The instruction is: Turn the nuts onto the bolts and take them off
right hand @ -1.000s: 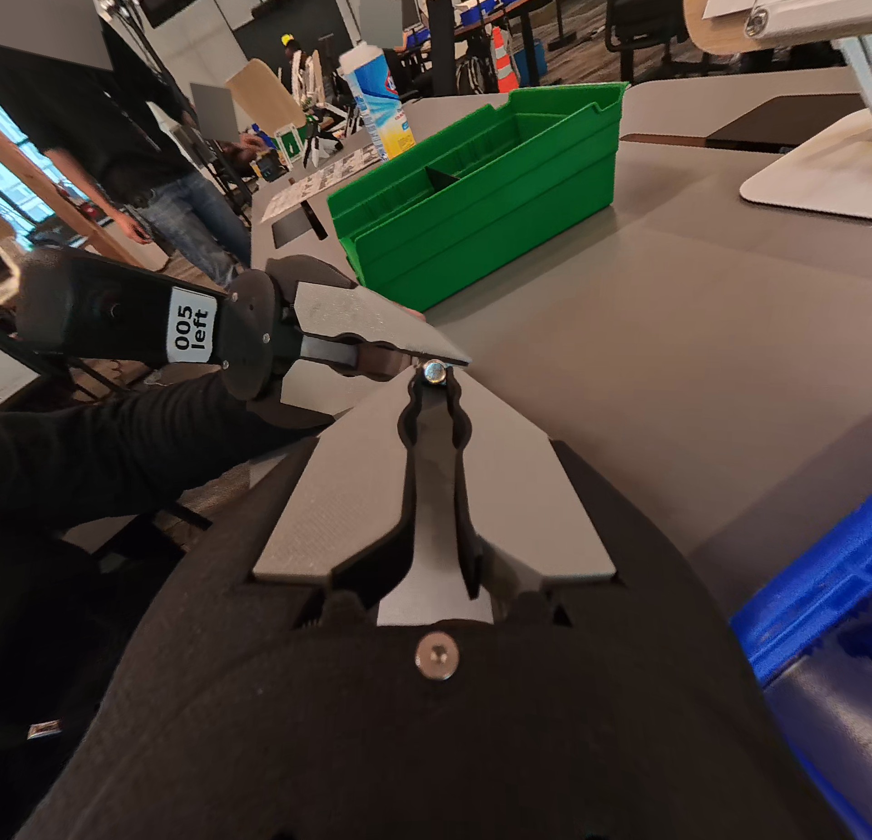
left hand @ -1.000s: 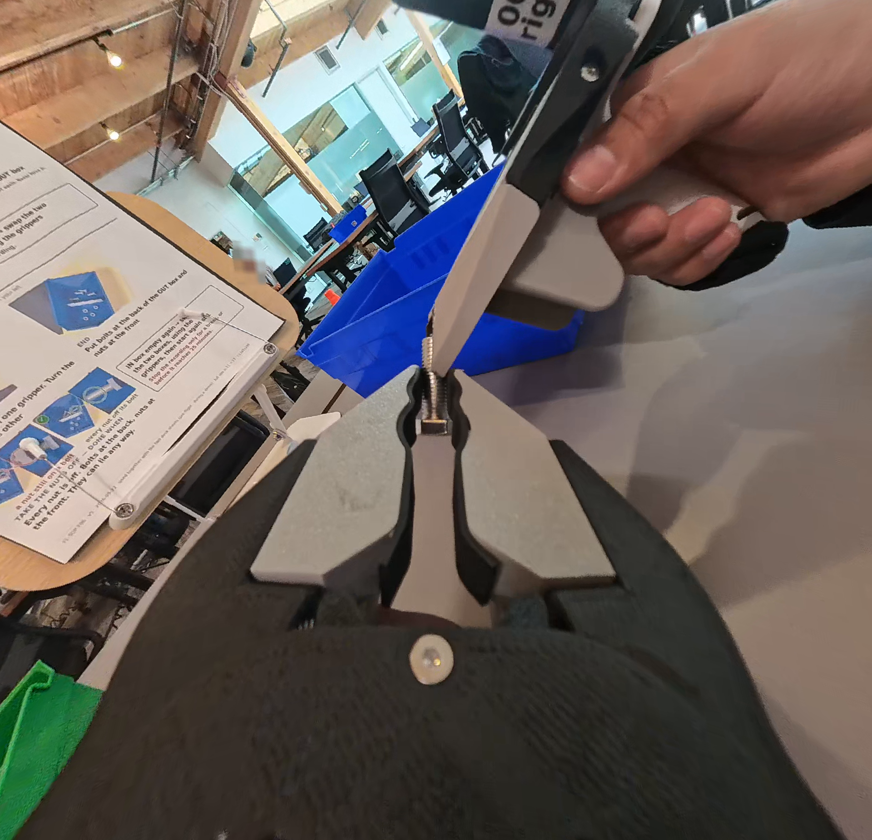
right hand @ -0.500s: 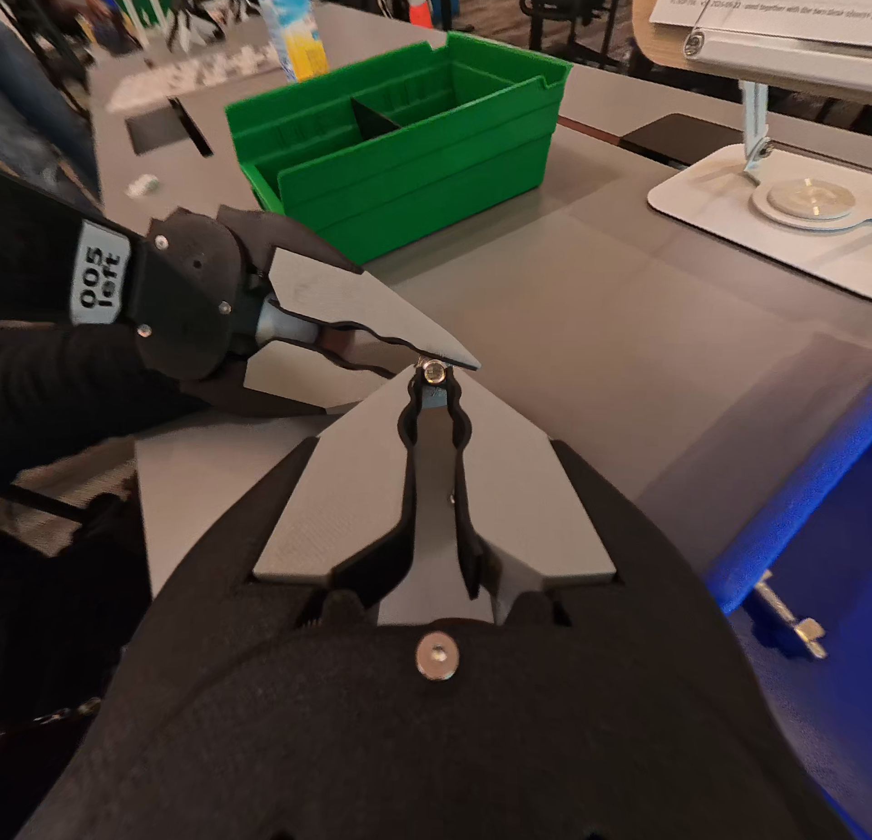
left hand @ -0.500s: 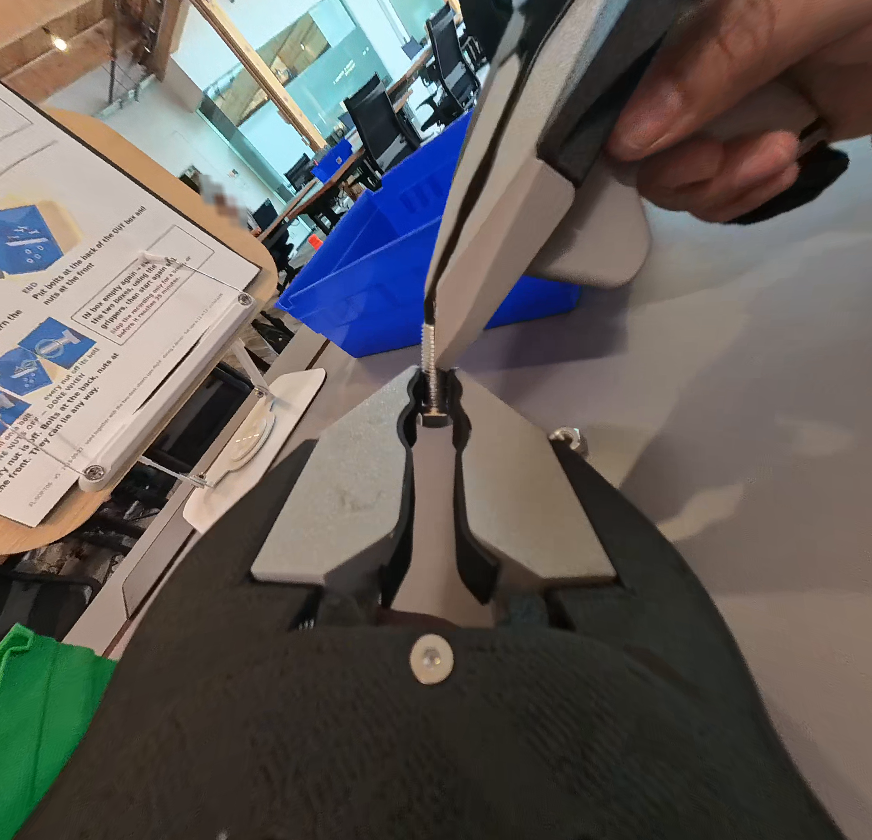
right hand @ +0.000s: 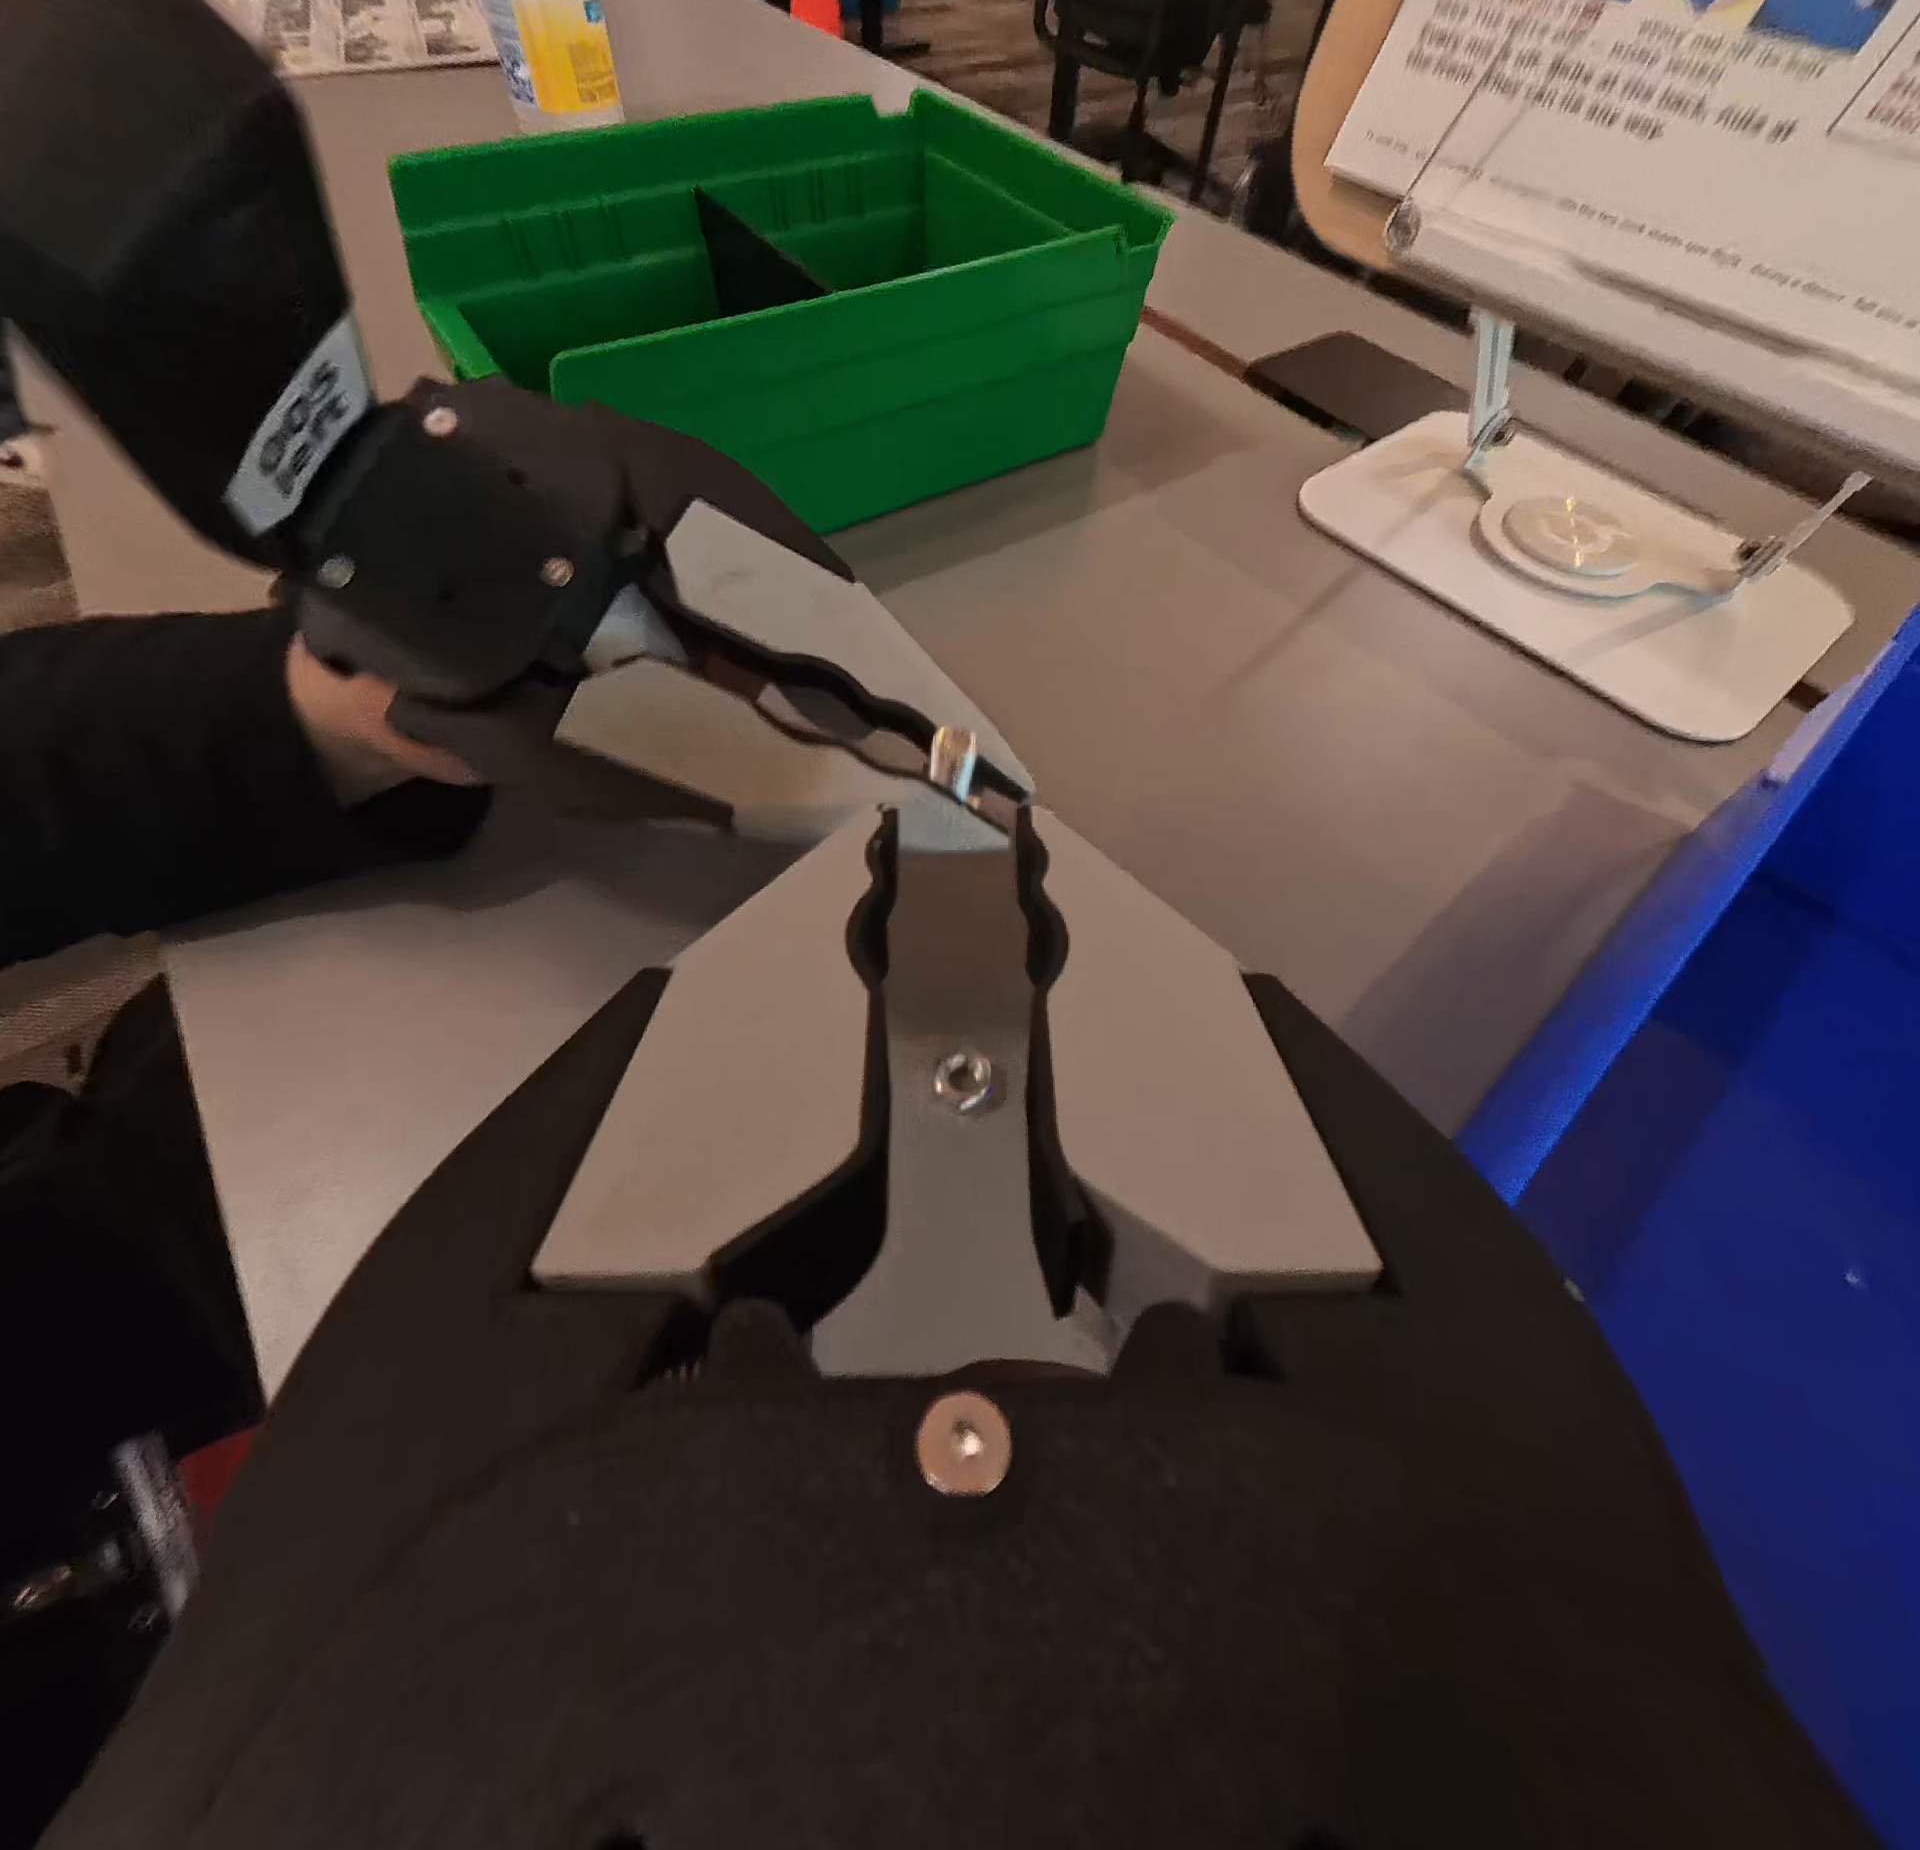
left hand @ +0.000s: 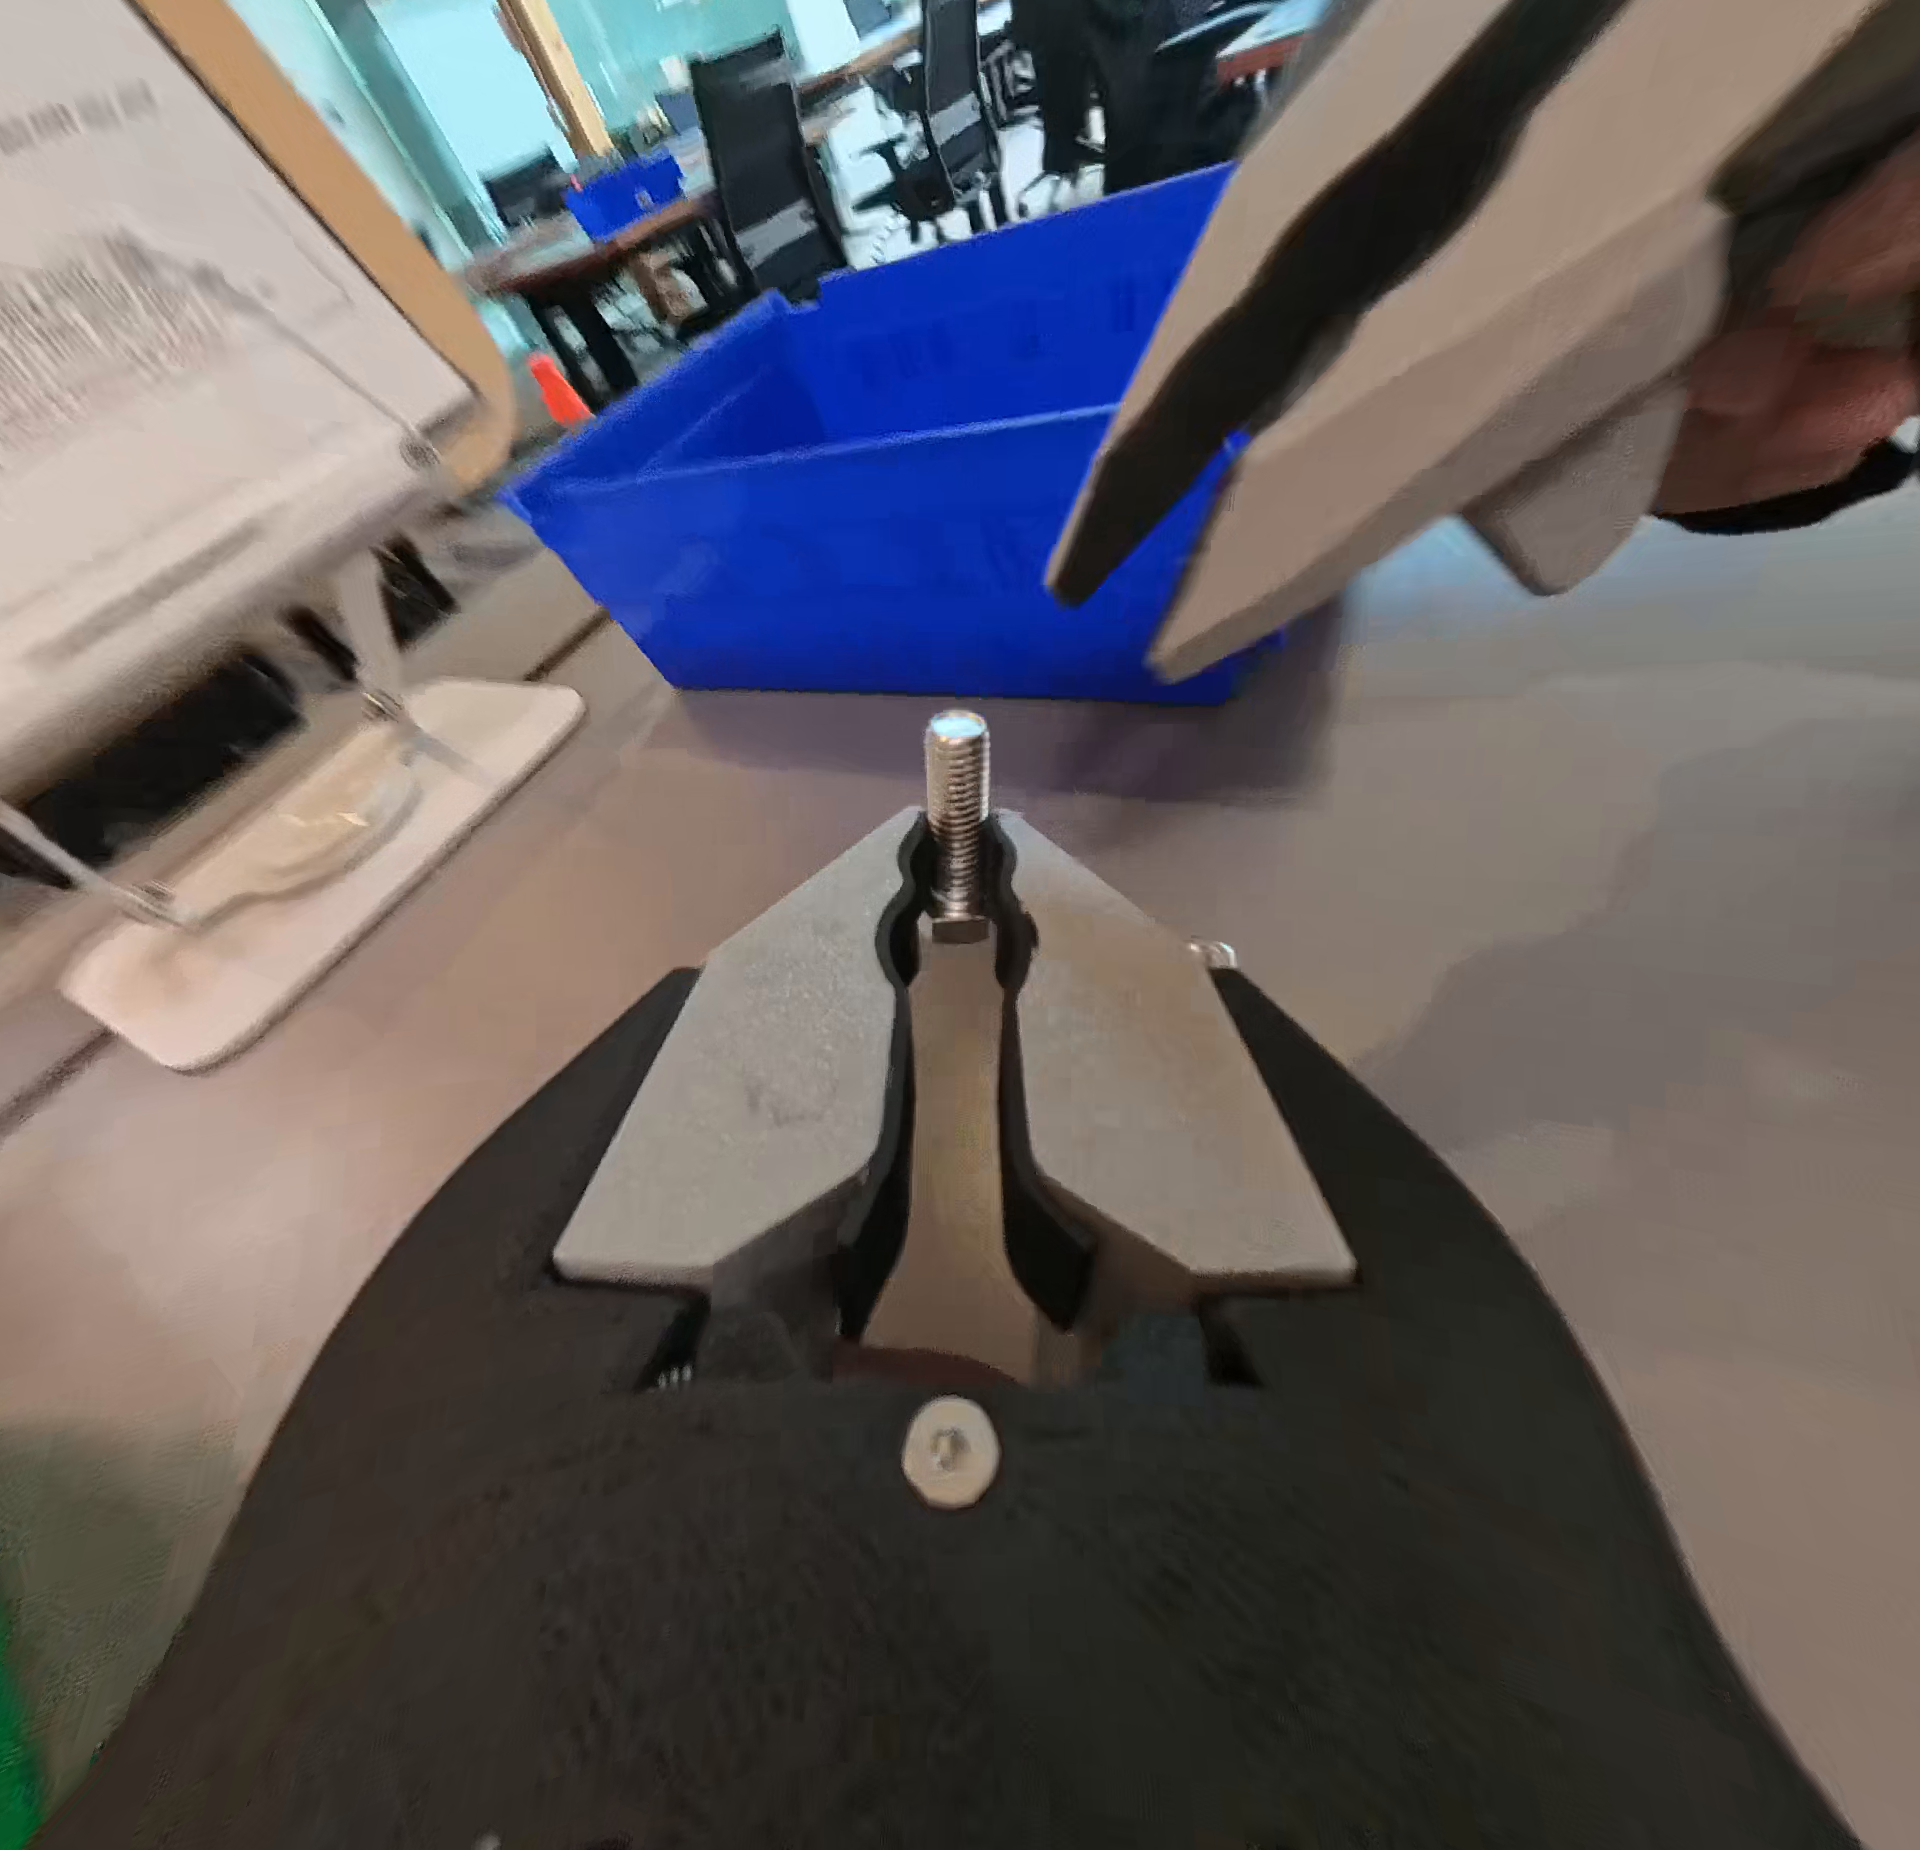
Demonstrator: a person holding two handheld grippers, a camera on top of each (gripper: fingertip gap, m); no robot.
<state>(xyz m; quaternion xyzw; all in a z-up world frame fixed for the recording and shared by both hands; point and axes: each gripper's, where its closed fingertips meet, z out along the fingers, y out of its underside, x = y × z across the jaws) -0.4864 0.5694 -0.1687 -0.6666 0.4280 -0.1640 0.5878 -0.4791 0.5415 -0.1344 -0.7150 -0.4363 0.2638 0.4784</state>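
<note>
Since a second ago we've pulled the right gripper [right hand: 954, 824] off the bolt [left hand: 957, 821]: it was pinched at the thread tip, now it sits up and to the right, jaws parted a little and empty.

Left to right:
- Green divided bin [right hand: 831, 366] at far left, nothing visible in its compartments from here.
- Left gripper [left hand: 960, 844] clamped on the bolt near its hex head, threaded shank poking forward, bare, no nut on it.
- Loose nut [right hand: 964, 1081] lying flat on the grey table [left hand: 1558, 969], seen between the right gripper's fingers, below them. Looks like it's just come off.
- Blue bin [left hand: 883, 512] behind and right; right wrist view shows its wall at the edge, contents blurred.
- Instruction sheet on a stand [right hand: 1579, 543] at the back.

Status, our read: unscrew for this pair is done. Left: bolt and nut still need sorting into a bin, and we can't tell how many pairs remain.
</note>
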